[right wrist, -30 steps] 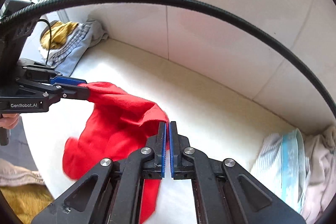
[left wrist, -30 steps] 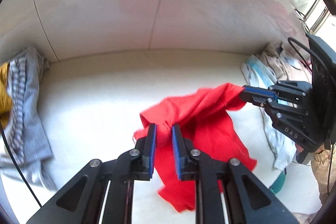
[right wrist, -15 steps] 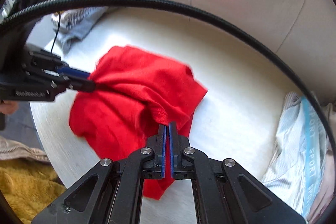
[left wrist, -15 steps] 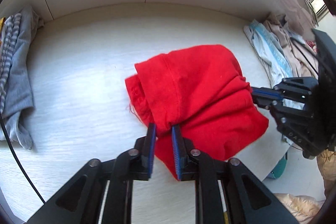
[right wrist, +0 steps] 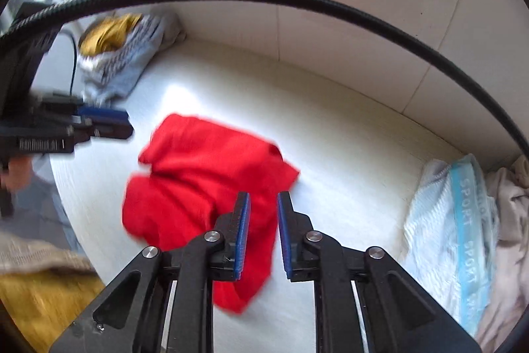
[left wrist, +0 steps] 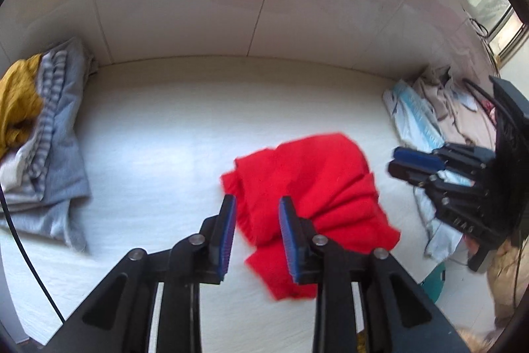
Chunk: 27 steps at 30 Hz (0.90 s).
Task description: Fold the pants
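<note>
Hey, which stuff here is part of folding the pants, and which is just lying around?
Part of the job:
red pants
left gripper, open
right gripper, open

Just lying around:
grey striped garment
mustard cloth
light blue SPORT garment
beige clothes

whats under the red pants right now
The red pants lie bunched on the white table, which shows bare all around them. Their folded layers cover whatever sits directly beneath, so nothing else can be confirmed there.
</note>
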Each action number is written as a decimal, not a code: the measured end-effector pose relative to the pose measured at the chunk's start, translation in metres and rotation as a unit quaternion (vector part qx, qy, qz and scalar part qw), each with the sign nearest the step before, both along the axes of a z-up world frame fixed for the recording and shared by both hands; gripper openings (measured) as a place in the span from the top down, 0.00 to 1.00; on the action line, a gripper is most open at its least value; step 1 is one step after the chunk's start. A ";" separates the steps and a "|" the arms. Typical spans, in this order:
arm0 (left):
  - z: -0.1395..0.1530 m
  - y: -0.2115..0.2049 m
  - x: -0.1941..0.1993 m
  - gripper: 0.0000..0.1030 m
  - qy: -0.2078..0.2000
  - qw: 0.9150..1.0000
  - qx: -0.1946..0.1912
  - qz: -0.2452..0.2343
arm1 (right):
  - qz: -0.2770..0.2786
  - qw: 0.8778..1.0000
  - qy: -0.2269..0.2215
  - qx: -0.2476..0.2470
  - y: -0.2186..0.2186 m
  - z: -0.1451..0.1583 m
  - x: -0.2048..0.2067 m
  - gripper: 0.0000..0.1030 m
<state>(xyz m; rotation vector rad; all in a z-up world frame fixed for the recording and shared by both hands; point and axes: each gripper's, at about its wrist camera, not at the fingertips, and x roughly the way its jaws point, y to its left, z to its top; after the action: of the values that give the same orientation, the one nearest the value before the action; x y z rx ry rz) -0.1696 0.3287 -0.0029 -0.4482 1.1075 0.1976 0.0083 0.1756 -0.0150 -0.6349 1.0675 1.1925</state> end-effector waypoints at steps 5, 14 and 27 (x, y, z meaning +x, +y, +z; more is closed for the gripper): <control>-0.021 -0.012 0.032 0.74 0.001 1.000 0.012 -0.004 | -0.040 0.997 0.064 0.016 0.031 -0.023 0.006 0.83; -0.048 0.011 0.009 0.68 0.066 0.997 0.017 0.047 | -0.089 0.993 0.080 0.000 0.013 -0.041 0.016 0.83; -0.040 0.005 0.032 0.67 0.033 0.997 0.053 0.041 | -0.134 0.979 0.152 -0.010 0.024 -0.069 0.046 0.82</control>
<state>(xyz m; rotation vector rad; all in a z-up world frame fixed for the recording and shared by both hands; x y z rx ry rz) -0.1372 0.3336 -0.0430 -0.3957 1.1376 0.3437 0.0543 0.2000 -0.0838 -0.3135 1.3772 1.0634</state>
